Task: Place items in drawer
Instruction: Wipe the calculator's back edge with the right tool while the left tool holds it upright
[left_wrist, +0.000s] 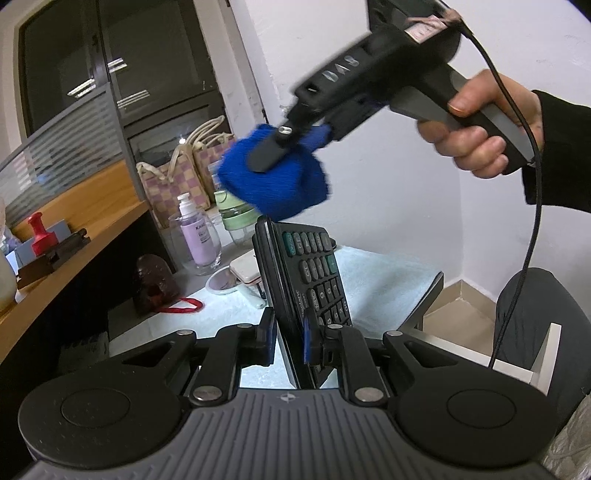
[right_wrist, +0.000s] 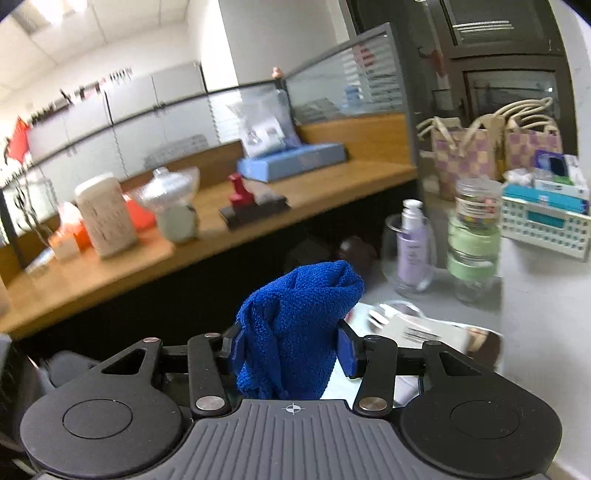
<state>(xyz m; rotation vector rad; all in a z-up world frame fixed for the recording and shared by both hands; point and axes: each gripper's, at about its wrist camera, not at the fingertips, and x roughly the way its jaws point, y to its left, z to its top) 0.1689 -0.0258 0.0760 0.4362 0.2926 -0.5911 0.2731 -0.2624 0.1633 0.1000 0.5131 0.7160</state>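
Left wrist view shows the left gripper (left_wrist: 288, 341) clamped on a black desk calculator with grey and green keys (left_wrist: 314, 273), which stands on edge and rises toward twelve o'clock, keypad turned toward three o'clock. Above its top edge, at twelve o'clock, the right gripper (left_wrist: 280, 144) is pinched on a bunched blue fleece cloth (left_wrist: 275, 184); the cloth hangs just over the calculator, and whether they touch cannot be told. A hand (left_wrist: 476, 129) in a black sleeve grips that tool's handle at two o'clock, with a black cable (left_wrist: 532, 236) drooping from it toward four o'clock. Beneath the calculator lies a pale towel-covered surface (left_wrist: 380, 280). At ten o'clock stand a lilac pump bottle inside a clear glass (left_wrist: 197, 240), a green-lidded jar (left_wrist: 236, 218) and checked tote bags (left_wrist: 173, 184). A red-handled stamp (left_wrist: 37, 232) rests on the wooden desk (left_wrist: 92, 221) at nine o'clock. An open drawer edge (left_wrist: 436, 291) shows at three o'clock.

Right wrist view shows the same blue cloth (right_wrist: 295, 332) squeezed between both blue-padded fingers (right_wrist: 347, 350), its bulk pointing to twelve o'clock. A white perforated basket (right_wrist: 543, 229) sits at two o'clock.
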